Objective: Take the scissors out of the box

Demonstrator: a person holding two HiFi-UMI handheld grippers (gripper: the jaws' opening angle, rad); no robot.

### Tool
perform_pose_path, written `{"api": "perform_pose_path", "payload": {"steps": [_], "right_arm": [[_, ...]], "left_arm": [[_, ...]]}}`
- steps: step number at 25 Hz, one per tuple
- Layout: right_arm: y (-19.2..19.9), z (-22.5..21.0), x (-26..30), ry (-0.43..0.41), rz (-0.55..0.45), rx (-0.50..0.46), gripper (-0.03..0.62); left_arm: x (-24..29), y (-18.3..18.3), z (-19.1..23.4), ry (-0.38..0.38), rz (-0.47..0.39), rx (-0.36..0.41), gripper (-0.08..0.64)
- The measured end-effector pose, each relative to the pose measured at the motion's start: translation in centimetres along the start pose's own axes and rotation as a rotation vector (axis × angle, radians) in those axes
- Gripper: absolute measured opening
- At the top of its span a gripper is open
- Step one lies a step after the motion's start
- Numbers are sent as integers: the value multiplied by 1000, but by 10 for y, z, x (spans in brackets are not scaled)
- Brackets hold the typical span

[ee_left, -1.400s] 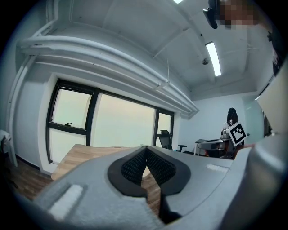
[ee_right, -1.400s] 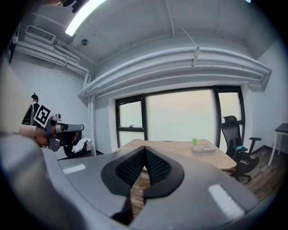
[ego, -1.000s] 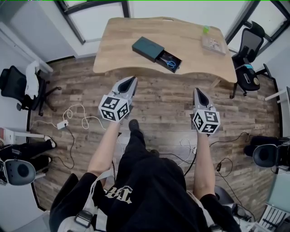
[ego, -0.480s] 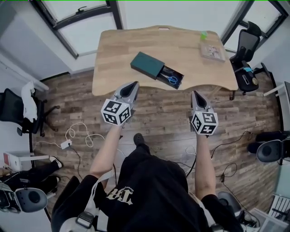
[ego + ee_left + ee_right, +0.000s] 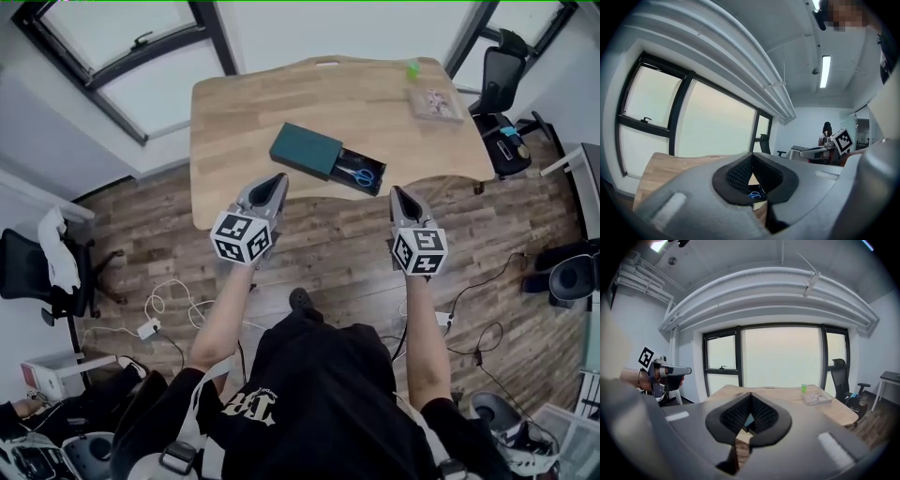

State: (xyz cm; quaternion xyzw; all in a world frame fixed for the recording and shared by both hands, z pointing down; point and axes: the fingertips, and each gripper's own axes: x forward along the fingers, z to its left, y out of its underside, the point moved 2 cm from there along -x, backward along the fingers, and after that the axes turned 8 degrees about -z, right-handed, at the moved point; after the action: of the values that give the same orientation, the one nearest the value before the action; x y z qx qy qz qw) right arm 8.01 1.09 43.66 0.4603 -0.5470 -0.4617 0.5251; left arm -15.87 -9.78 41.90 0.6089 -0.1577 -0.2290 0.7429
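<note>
My left gripper [image 5: 275,180] blocks its own camera: the grey body covers nearly all of the dark teal box with the slid-out tray [image 5: 306,150], and only a speck of the blue-handled scissors [image 5: 360,174] peeks through. From the head view, their blades are too small to make out. Small green object [image 5: 412,68] on the far corner, can't tell what. Flat clear pack [image 5: 434,103], print unreadable. Black office chair [image 5: 23,267], cut off at the left edge.

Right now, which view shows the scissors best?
Head view: the scissors lie in full sight in the open box. The left gripper view shows only a blue glimpse of them past its jaws; the right gripper view shows just a bit of the box.
</note>
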Motion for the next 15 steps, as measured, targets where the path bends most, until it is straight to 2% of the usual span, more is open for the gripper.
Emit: {"api": "perform_pose_path", "payload": {"steps": [8, 15], "right_arm": [[7, 2, 19, 21, 29, 9, 2], [22, -16, 41, 14, 47, 31, 2]], "left_arm": [[10, 9, 25, 13, 20, -22, 5], [23, 24, 33, 2, 46, -18, 5]]}}
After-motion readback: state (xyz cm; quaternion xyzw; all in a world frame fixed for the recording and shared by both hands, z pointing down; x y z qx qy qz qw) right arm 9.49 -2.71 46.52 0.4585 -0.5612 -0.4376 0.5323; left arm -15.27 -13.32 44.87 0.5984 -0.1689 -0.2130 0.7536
